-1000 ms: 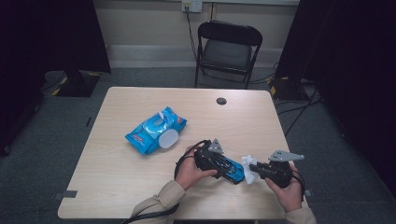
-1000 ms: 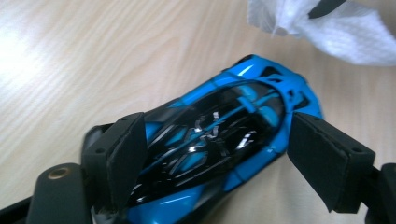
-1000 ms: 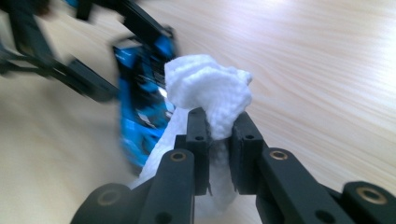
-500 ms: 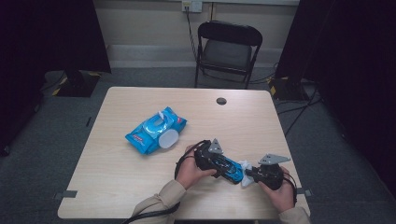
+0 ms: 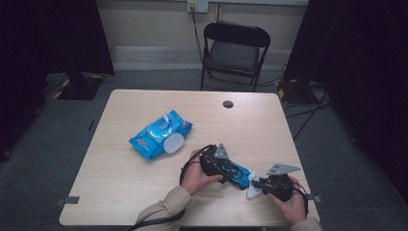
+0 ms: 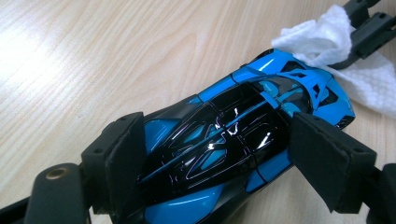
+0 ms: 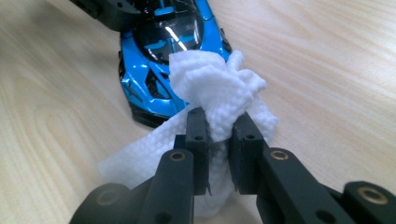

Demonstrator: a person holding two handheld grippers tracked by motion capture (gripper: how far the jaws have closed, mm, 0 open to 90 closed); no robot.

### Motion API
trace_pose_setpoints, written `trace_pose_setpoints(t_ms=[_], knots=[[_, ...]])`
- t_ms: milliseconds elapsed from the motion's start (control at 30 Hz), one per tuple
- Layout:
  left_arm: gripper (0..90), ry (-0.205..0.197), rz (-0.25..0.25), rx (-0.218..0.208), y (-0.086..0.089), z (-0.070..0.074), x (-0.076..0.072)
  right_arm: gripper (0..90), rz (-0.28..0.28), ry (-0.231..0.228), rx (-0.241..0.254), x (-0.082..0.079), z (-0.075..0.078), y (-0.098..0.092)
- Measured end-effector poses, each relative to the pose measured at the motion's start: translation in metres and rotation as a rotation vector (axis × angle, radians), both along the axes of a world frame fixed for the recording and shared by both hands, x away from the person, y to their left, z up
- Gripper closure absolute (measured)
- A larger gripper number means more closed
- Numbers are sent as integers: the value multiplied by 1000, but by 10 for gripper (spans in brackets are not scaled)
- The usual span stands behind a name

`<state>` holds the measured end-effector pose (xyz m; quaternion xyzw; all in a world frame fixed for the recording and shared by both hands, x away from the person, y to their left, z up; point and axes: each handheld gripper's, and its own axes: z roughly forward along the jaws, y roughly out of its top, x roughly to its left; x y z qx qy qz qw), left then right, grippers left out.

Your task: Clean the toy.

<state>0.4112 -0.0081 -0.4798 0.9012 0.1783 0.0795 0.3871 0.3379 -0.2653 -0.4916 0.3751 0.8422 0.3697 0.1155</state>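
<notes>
The table [image 5: 144, 192] is seen from above and behind its near edge; the car [image 6: 233, 135] is shared, close up, by both gripper views.

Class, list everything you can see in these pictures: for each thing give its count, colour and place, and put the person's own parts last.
Glossy blue-and-black toy car: one, near table edge, clamped in left gripper.
Crumpled white wet wipe: one, against the car's end, pinched in right gripper.
Blue plastic wipes pack: one, white lid flipped open, table middle-left.
Light wooden table: one, dark round hole at far edge.
Black folding chair: one, behind table.
Left gripper: black fingers on car's sides.
Right gripper: black.
Hands: two, bottom edge.
</notes>
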Motion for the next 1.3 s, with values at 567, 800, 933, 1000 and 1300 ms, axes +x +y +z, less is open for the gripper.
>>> trace_pose_setpoints(t_ms=[567, 800, 933, 1000, 1300], knots=[[191, -3, 5, -1, 1, 0, -1, 807, 79, 46, 23, -15, 1, 8], [191, -8, 8, -6, 1, -1, -1, 810, 128, 56, 31, -17, 0, 18], [191, -8, 9, -8, 1, -1, -1, 810, 159, 44, 21, -21, -1, 27], [191, -7, 11, -11, 1, -1, -2, 810, 168, 44, 27, -21, -1, 30], [191, -7, 11, -12, 1, -1, -1, 807, 206, 34, 101, -21, 7, 33]])
